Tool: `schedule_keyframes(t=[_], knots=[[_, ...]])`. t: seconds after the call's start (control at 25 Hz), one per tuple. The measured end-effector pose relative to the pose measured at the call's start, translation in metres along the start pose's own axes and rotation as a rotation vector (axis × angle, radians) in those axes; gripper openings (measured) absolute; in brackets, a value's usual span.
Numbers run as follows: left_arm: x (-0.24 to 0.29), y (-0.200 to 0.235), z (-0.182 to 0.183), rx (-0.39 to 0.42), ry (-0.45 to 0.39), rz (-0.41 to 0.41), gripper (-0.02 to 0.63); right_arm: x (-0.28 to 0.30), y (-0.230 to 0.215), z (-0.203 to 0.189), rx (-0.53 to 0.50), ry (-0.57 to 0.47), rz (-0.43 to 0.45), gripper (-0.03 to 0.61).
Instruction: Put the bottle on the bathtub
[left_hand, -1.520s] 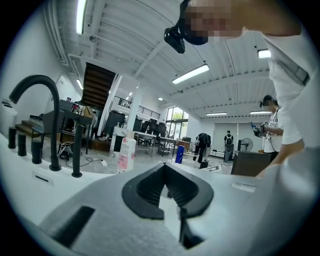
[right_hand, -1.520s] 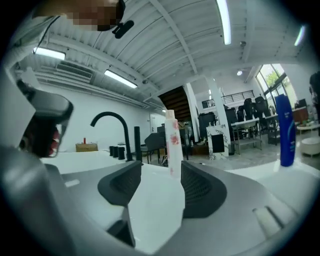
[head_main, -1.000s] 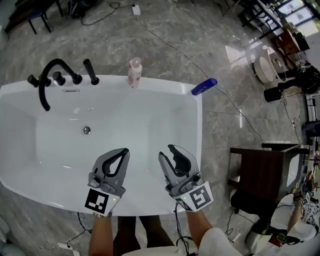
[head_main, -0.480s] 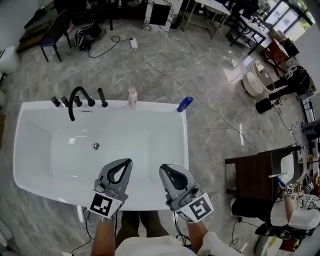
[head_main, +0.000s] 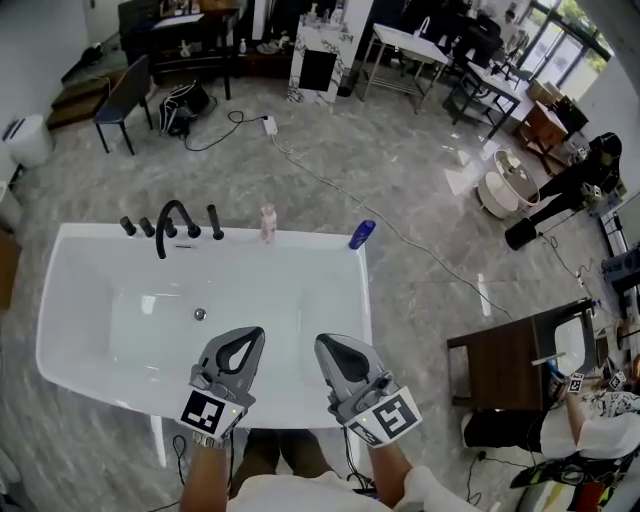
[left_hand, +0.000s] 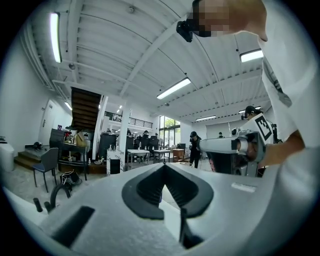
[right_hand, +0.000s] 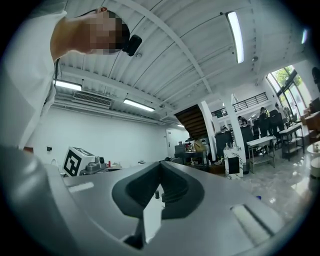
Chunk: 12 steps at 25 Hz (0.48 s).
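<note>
both bottles sit on the bathtub (head_main: 366, 300) rim already. the pink bottle (head_main: 267, 222) stands upright on the far edge, just right of the black faucet (head_main: 172, 222), and the blue bottle (head_main: 362, 234) lies on its side at the far right corner. can't say which one the task means, but since neither is in a gripper, my read is the placing is done and the hands are simply parked clear of the tub.

that would explain the pose: left gripper (head_main: 257, 334) and right gripper (head_main: 323, 343) are held side by side over the near rim, pointing level across the tub, well apart from either bottle and touching nothing.

jaws – the left ones are together, tips meeting in its own view with only the room showing past them. the right ones have just been closing and are now pressed together too, nothing between them. so both are empty – no grip on anything.
</note>
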<state>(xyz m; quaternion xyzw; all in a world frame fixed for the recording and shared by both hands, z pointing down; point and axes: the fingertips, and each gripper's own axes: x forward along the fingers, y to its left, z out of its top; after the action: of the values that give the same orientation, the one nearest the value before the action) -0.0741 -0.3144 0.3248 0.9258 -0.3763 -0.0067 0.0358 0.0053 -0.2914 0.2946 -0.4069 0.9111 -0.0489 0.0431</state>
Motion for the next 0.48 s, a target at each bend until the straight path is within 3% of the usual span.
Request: schedule_keyframes(t=[0.48], knots=[[0.002, -0.01, 0.009, 0.054, 0.014, -0.002, 0.0, 0.002, 0.004, 0.01, -0.064, 0.001, 0.032, -0.003]])
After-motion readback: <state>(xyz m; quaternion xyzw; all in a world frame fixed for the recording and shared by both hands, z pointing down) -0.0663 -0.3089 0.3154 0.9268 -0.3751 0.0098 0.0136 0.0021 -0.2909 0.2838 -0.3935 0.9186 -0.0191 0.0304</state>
